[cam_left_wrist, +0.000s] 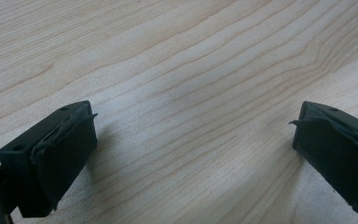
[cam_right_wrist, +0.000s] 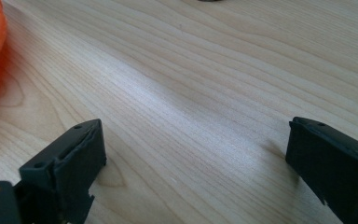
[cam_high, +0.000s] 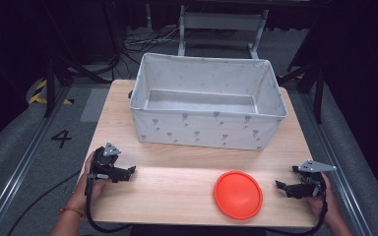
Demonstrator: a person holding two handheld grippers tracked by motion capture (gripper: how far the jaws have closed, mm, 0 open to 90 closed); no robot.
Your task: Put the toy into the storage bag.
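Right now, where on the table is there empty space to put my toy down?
The biggest bare wood lies between the left gripper and the orange disc, in front of the fabric bin. A thinner strip runs between disc and bin. It is tight between the disc and the right gripper, and beside the bin.

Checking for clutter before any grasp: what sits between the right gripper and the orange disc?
Nothing. In the high view, bare wooden table separates the right gripper from the orange disc; the right gripper view shows bare wood up to the disc's edge.
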